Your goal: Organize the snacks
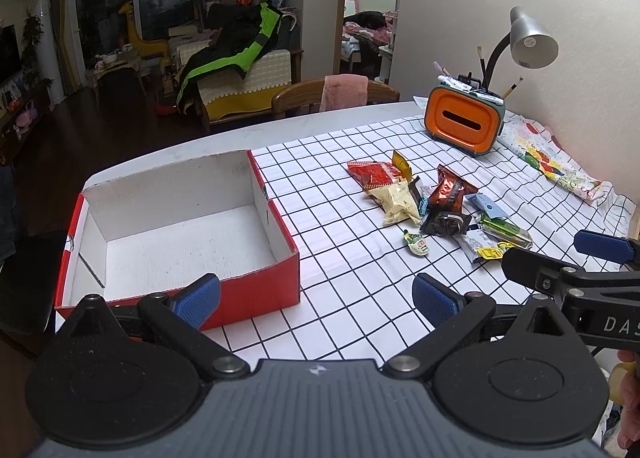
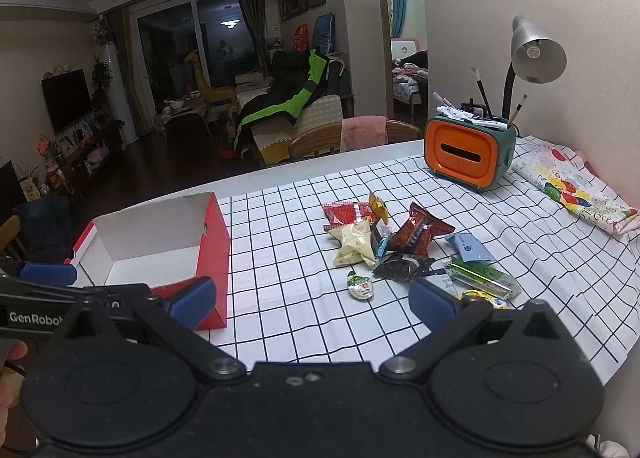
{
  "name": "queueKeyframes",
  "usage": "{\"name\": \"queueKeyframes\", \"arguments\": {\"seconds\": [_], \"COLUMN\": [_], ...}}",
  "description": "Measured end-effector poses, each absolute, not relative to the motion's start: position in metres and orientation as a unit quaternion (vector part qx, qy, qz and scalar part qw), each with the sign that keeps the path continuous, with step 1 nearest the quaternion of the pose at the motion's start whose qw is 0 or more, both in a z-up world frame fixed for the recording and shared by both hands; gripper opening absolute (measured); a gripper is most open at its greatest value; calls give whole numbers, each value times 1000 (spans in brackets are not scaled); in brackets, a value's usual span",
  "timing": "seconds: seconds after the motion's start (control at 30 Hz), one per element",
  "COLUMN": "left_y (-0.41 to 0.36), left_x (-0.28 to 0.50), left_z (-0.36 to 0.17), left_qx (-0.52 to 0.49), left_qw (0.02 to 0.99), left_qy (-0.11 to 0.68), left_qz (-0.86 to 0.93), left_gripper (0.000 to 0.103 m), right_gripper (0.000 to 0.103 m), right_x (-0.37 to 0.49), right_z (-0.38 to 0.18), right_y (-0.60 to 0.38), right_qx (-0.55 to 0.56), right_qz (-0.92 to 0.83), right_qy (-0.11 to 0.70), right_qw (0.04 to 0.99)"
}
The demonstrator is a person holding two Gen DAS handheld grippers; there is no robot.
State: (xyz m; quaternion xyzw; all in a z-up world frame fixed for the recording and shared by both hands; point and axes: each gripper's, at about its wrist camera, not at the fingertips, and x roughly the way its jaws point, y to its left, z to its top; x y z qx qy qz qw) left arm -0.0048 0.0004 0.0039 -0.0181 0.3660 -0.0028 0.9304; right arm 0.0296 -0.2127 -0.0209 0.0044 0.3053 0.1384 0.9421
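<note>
Left wrist view is showing the left gripper (image 1: 316, 300) hovering low over the checked cloth (image 1: 360, 278), its jaws standing wide apart and holding nothing. The red box (image 1: 256, 290) is sitting just ahead on its left side, and its white inside is looking bare: no snack is lying in it that can be seen. The snacks (image 1: 432, 201) are lying in a loose heap on the cloth, well apart from the box and further to the right, between it and the orange holder (image 1: 464, 121) near the wall. A small green sachet (image 1: 416, 244) is lying a little clear of the heap, on the side nearest the grippers. In the right wrist view the right gripper (image 2: 312, 302) is likewise hanging open and empty, its right finger near the closest wrappers of the heap, though whether it is touching them is hard to tell. Judging from this, the sorting is only beginning: nothing is boxed yet, and every packet is waiting to be lifted and carried across. The right gripper is looking better placed for a first pick.
</note>
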Motion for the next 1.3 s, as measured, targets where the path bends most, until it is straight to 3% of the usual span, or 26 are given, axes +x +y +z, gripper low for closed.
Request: {"name": "queueKeyframes", "arguments": {"seconds": [0.57,1.3], "left_y": [-24,-107], "left_x": [18,111], "left_z": [0,-45], "left_qx": [-16,-4], "left_qw": [930,906], "left_qy": [367,424], "left_qz": [-12,4], "left_gripper": [103,103], "right_gripper": [103,100], "right_x": [43,162], "right_z": [-21,-75], "right_y": [-234,-356], "right_qx": [5,-43], "right_qz": [145,139], "right_qy": [303,351], "right_qw": [942,925]}}
